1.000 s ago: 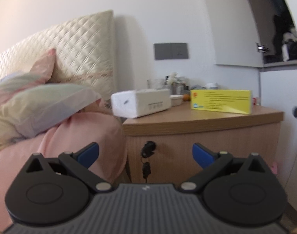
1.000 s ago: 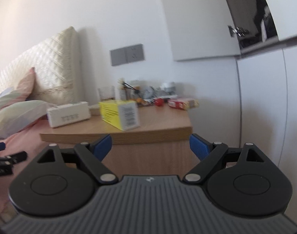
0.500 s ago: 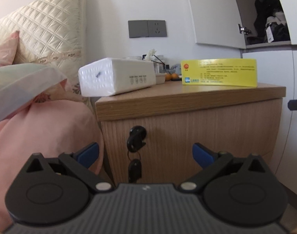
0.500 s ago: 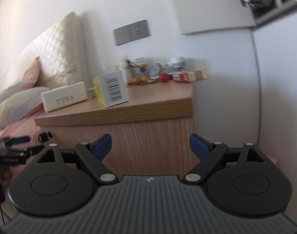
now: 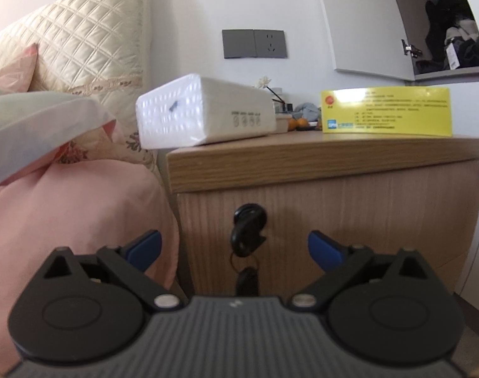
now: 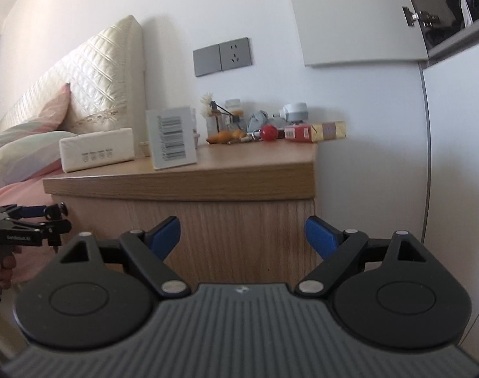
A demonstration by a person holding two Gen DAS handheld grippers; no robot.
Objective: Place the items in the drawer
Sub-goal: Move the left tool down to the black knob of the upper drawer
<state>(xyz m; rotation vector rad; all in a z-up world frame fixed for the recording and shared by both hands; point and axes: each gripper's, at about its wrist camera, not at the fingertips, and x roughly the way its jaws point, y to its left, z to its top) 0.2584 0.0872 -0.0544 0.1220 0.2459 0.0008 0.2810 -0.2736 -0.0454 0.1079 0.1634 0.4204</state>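
- Left wrist view: left gripper (image 5: 234, 247) spread wide, nothing between the blue fingers (image 5: 144, 247).
- Drawer (image 5: 333, 220) front fills centre frame, shut; key (image 5: 248, 228) in its lock sits dead centre, straight ahead between the fingers, just above their tips in frame. A second key hangs below it on a ring.
- Items on the nightstand top (image 5: 302, 157), upper half of frame: tissue pack (image 5: 204, 113) upper centre-left, yellow box (image 5: 385, 110) upper right, long axis left-right.
- Bed (image 5: 66, 204) at left.
- Right wrist view: right gripper (image 6: 242, 236) also spread, empty; faces the drawer's right end, lower centre.
- Left gripper (image 6: 34, 220) shows at the left edge with its tips at the key (image 6: 63, 210); hand (image 6: 1, 266) below it.
- Box (image 6: 171, 141) end-on at centre, pack (image 6: 96, 153) left of it, small clutter behind at centre-right.
- Judgement: left gripper is the nearer to the key; coming move likely closes on it and pulls straight back to open the drawer. Right gripper is well apart from key, better placed for the box.
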